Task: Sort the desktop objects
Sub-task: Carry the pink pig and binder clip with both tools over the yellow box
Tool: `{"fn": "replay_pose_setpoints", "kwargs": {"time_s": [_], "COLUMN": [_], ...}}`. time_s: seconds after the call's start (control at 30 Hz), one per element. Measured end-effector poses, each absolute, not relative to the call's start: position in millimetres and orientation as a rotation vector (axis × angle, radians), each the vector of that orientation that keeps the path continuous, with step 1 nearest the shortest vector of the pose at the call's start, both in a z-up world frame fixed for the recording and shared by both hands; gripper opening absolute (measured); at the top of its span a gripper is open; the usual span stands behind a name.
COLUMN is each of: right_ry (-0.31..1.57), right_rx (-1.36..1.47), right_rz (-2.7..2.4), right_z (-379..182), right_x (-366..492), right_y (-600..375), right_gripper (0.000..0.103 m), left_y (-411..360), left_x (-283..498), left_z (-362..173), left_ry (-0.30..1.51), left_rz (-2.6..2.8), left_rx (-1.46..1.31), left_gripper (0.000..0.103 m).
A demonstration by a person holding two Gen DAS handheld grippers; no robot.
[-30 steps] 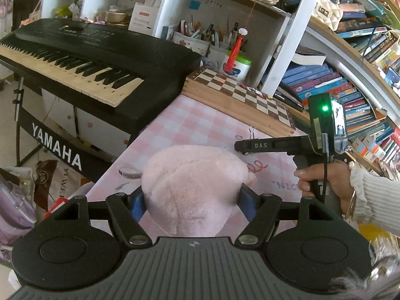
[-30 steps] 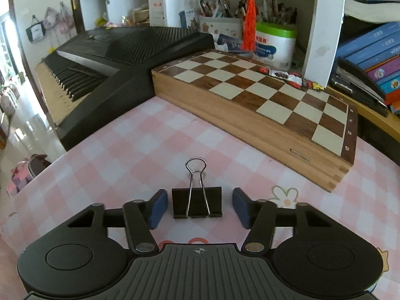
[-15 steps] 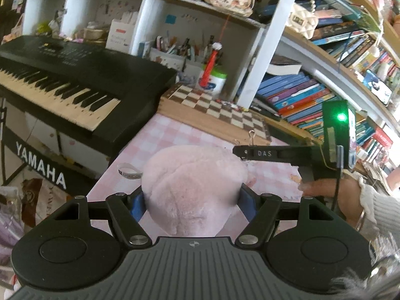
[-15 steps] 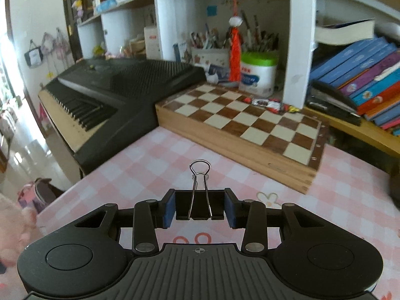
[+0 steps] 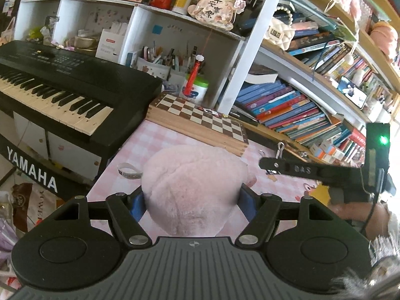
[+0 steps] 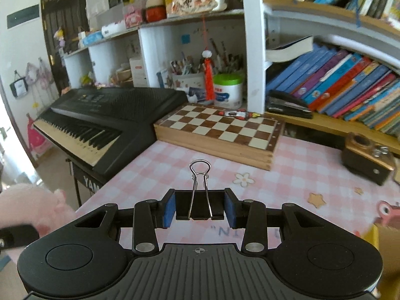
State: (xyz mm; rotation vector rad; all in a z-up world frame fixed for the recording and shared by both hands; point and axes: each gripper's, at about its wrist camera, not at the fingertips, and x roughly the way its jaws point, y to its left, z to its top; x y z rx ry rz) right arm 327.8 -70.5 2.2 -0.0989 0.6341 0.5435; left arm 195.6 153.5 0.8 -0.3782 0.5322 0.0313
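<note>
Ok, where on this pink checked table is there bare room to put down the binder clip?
The widest bare patch of the table lies between the keyboard and the chessboard, in front of both. A narrower gap lies between the chessboard and the small brown box. The shelves behind are packed with books.
</note>
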Motion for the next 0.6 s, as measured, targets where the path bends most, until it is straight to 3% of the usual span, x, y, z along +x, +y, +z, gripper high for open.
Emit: {"fn": "replay_pose_setpoints", "kwargs": {"time_s": [0.6], "right_ry": [0.654], "right_rx": [-0.047], "right_rz": [0.47], "right_z": [11], "right_x": [210], "right_y": [-88], "right_gripper": [0.039], "left_y": [147], "left_x": [121], "left_z": [16], "left_ry": [0.508], "left_rz": [-0.109], "left_rx": [-0.338], "left_gripper": [0.069]}}
